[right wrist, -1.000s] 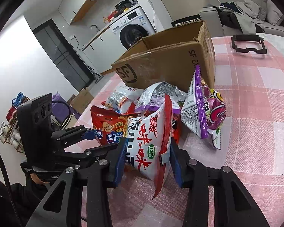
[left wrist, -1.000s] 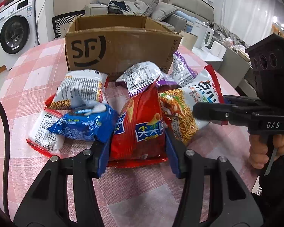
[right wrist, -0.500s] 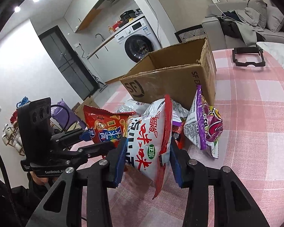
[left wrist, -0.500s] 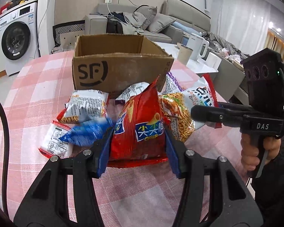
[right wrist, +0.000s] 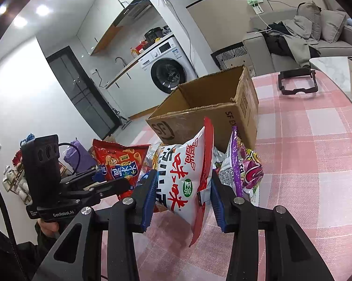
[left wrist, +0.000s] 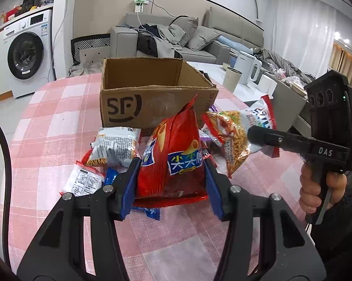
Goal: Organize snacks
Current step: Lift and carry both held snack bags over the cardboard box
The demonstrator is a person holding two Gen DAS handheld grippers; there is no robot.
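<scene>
Both tools had a bag each. The left tool [left wrist: 171,178] was clamped on the red chip bag [left wrist: 173,154], held upright above the desk [left wrist: 47,126], with the open cardboard box [left wrist: 152,98] at its 12 o'clock. The right tool [right wrist: 183,196] gripped the white noodle-snack bag [right wrist: 185,178], purple bag [right wrist: 246,171] at its 3 o'clock.

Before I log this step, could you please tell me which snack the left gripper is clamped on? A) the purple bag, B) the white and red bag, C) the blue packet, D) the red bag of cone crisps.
D: in the left wrist view the left gripper has its blue pads pressed on both sides of the red bag of cone crisps.
</scene>
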